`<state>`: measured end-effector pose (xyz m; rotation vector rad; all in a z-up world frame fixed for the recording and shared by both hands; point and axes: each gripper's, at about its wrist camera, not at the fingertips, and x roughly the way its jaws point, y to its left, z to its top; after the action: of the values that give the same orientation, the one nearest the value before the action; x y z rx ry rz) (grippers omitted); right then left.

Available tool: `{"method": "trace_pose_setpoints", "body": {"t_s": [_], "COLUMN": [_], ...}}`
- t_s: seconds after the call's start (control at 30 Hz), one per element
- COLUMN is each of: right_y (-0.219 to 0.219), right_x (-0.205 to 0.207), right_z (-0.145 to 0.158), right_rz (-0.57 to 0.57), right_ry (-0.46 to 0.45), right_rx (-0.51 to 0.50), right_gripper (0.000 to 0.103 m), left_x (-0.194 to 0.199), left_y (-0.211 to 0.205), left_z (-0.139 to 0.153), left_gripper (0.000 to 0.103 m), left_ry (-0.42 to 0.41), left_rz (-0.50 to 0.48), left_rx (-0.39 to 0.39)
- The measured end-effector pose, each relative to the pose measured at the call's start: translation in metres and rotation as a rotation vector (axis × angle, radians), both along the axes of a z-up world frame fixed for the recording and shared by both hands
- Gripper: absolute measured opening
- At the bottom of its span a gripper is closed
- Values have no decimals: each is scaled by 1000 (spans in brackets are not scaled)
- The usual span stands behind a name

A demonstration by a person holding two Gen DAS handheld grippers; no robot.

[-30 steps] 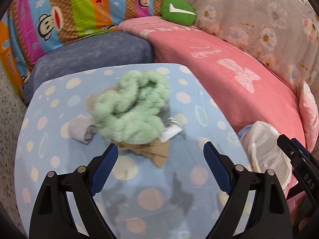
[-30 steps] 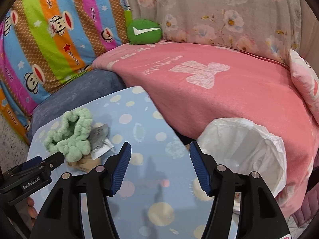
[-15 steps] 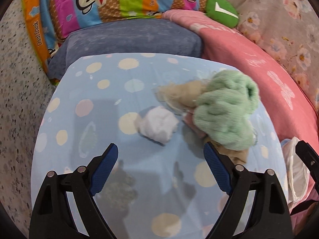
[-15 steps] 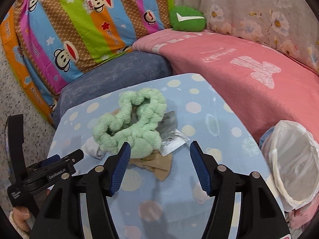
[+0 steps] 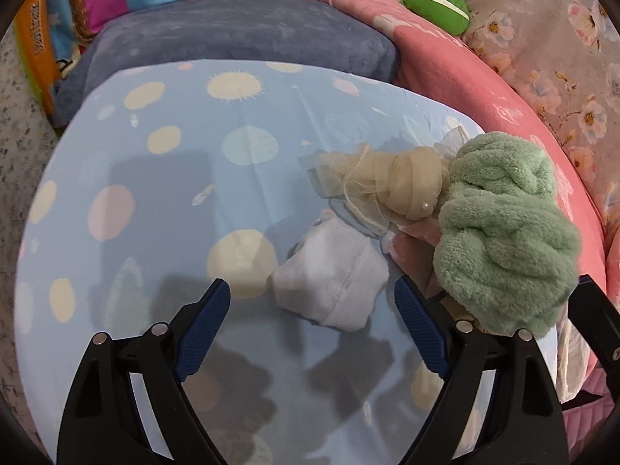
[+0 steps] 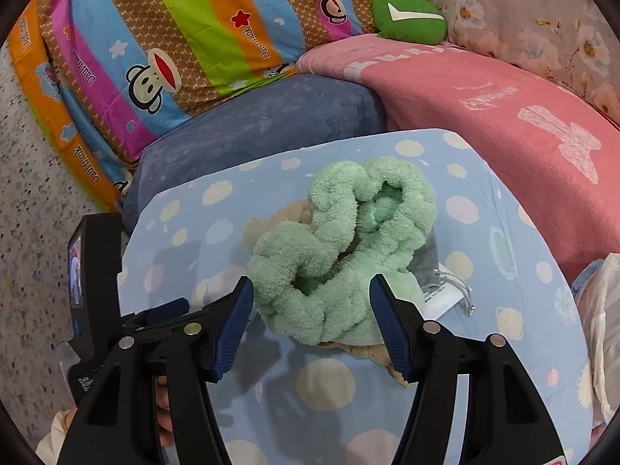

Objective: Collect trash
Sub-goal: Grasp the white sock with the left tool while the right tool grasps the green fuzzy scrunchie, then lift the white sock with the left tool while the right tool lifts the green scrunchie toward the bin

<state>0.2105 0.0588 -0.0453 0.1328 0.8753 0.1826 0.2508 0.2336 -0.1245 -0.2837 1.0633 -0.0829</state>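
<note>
**Soft scraps wait on the dotted table**

The left tool, jaws closing with nothing pressed yet, hangs over a small white wad that looks light and squashy; I would pinch it across its middle. The right tool stands released, straddling the near edge of a fluffy green scrunchie. Under both is the blue spotted table; beyond it, a pink blanket.

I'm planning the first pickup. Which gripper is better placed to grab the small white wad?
Left. The white wad lies just ahead of the open left gripper, centred between its fingers. The right gripper faces the green fluffy cloth instead.
</note>
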Motion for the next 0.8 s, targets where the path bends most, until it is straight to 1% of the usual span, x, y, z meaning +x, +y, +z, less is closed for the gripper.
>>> {"method": "trace_pose_setpoints", "body": {"t_s": [0.03, 0.07, 0.1, 0.13, 0.17, 0.2, 0.23, 0.27, 0.3, 0.33, 0.43, 0.57, 0.7, 0.8], "right_y": [2, 3, 4, 5, 7, 8, 10, 12, 13, 13, 15, 13, 1, -15], "right_x": [3, 6, 8, 10, 12, 13, 14, 15, 15, 15, 12, 4, -5, -11], "right_z": [-3, -5, -8, -10, -13, -15, -17, -19, -20, -22, -19, -2, 29, 53], "right_rz": [2, 3, 7, 11, 16, 18, 21, 29, 36, 38, 39, 37, 24, 0], "right_ry": [6, 15, 22, 30, 39, 42, 47, 56, 63, 71, 60, 14, -53, -99], "right_rx": [2, 5, 11, 17, 18, 12, 9, 13, 20, 23, 18, 10, 15, 27], "right_gripper": [60, 59, 56, 49, 43, 40, 30, 23, 9, 4, 3, 2, 1, 1], "left_x": [3, 6, 7, 7, 7, 6, 5, 4, 3, 1, -3, -13, -25, -33], "left_y": [-1, -1, -1, -2, -2, -4, -5, -7, -9, -12, -15, -19, -25, -33], "left_z": [-4, -8, -10, -12, -12, -11, -10, -9, -7, -6, 0, 13, 37, 59], "left_gripper": [77, 75, 71, 65, 62, 55, 52, 51, 45, 38, 31, 29, 29, 29], "left_ry": [5, 15, 22, 26, 26, 23, 19, 13, 8, 4, 1, -17, -48, -83], "left_rz": [-6, -10, -21, -29, -36, -47, -54, -59, -66, -79, -92, -89, -92, -103], "left_rx": [-3, -7, -27, -52, -71, -80, -77, -65, -55, -54, -46, -53, -62, -52]}}
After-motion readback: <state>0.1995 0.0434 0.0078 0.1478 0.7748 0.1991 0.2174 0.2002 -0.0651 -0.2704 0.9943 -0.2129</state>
